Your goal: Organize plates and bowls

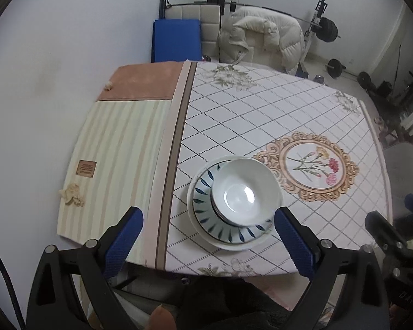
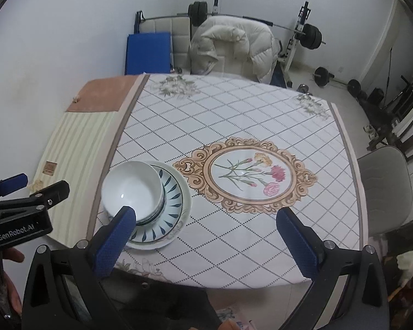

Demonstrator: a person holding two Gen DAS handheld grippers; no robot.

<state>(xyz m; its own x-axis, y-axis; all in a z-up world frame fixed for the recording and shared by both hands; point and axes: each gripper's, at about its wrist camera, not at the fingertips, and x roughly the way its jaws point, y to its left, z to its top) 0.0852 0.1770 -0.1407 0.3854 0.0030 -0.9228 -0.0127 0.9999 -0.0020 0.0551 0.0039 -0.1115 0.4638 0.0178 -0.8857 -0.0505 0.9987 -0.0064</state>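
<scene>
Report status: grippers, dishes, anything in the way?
Left gripper and right gripper open, empty, above table. White bowl stacked on leaf-pattern plate and white plate. Nothing in the way.

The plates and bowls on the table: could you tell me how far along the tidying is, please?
Done: white bowl nests atop the leaf-patterned plate and plain white plate. In hand: nothing; left gripper and right gripper open, empty. Left: no loose dishes visible.

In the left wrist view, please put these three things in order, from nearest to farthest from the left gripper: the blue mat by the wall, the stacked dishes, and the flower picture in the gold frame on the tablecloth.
From the left gripper, fingers open:
1. Stacked dishes: just ahead, between the fingers, near the table's front edge.
2. Flower picture: farther on, to the right, on the tablecloth.
3. Blue mat: beyond the table, against the far wall.
</scene>
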